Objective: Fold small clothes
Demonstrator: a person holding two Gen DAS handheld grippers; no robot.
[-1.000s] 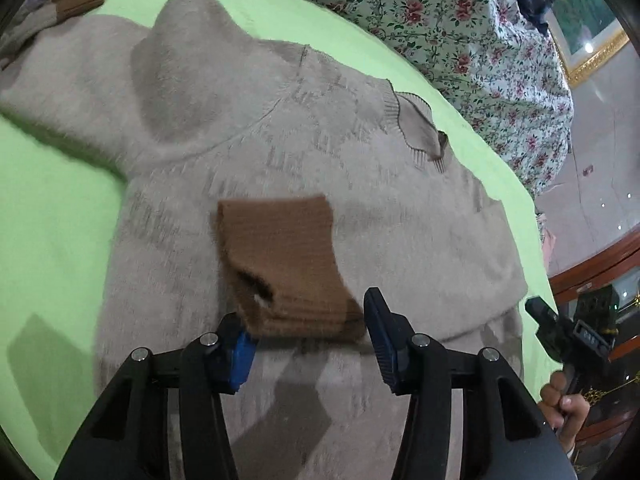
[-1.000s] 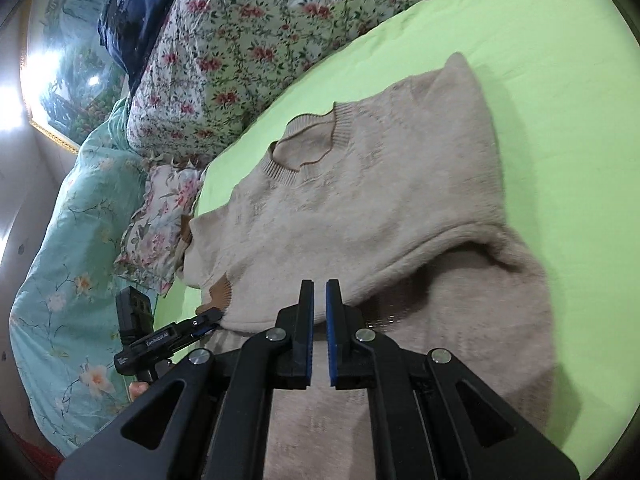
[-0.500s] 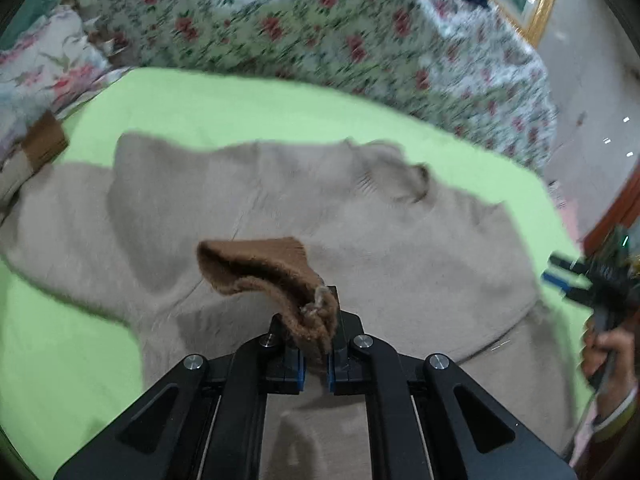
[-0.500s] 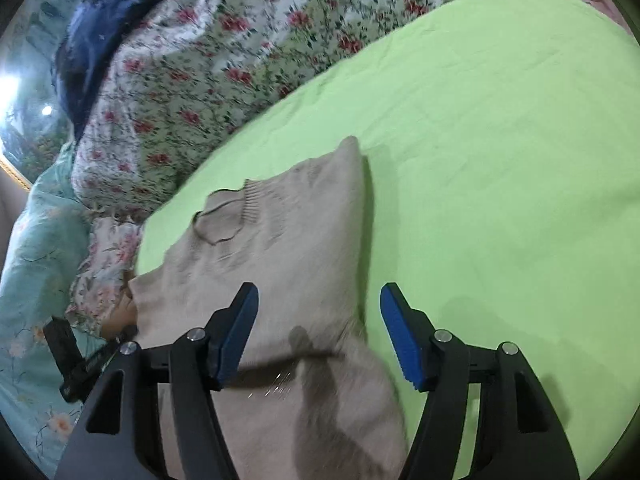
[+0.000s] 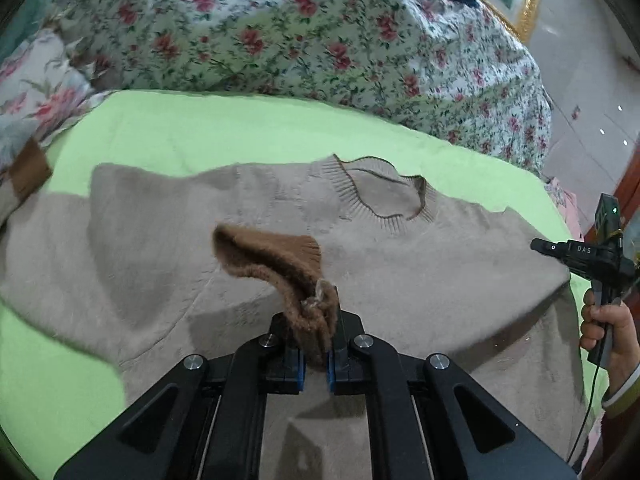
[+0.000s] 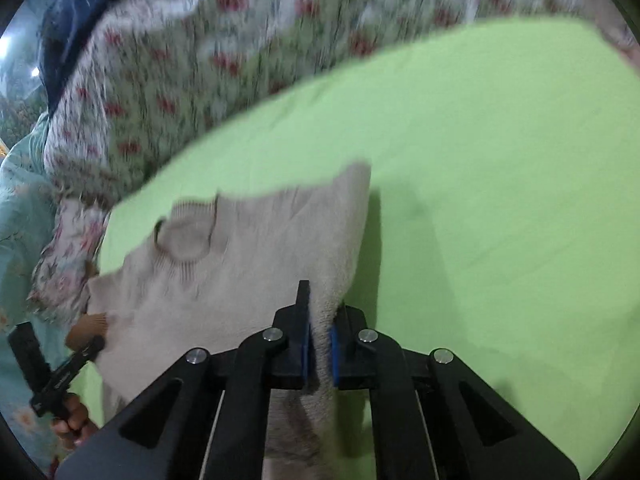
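Green sheet (image 6: 500,160) lay bare from 12 to 4 o'clock of the beige sweater (image 5: 440,272); floral quilt (image 5: 280,32) bordered it at 12. Since a sec earlier, left gripper (image 5: 314,364) had clamped the brown cuff (image 5: 276,256) & lifted it; right gripper (image 6: 319,354) now pinched the sweater's side edge. Sweater lay flat, neck up.

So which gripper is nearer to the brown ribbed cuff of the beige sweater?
Left. The left gripper is clamped on the brown ribbed cuff; the right gripper grips the sweater's side edge, away from it.
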